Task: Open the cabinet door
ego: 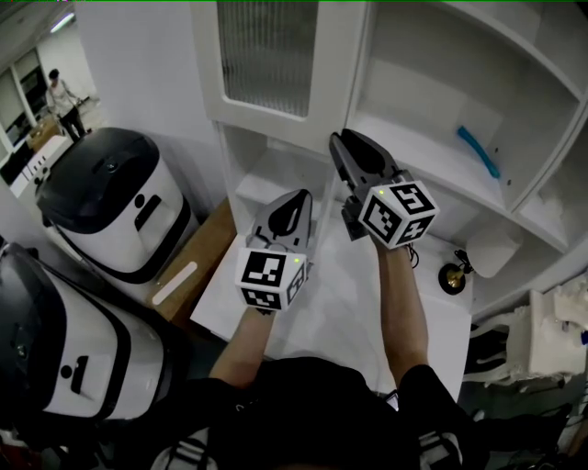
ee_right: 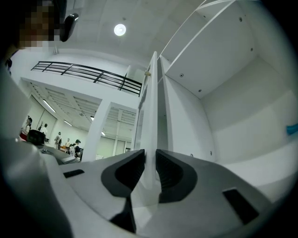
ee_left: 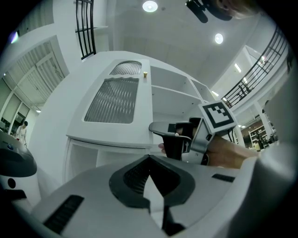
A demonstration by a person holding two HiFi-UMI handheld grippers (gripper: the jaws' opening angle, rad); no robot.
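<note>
Ceiling lamps (ee_left: 150, 6) glare overhead; both gripper views bulge and darken at edges.

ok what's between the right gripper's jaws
The edge of the door, gripped by the right gripper on both faces; the right gripper view shows it.

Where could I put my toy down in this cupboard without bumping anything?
The shelf is bare left of the blue thing. The counter is bare from its left edge to the gold thing, though both arms hang over it. It is crowded at the door's edge, where the right gripper grips it, and by the gold thing.
</note>
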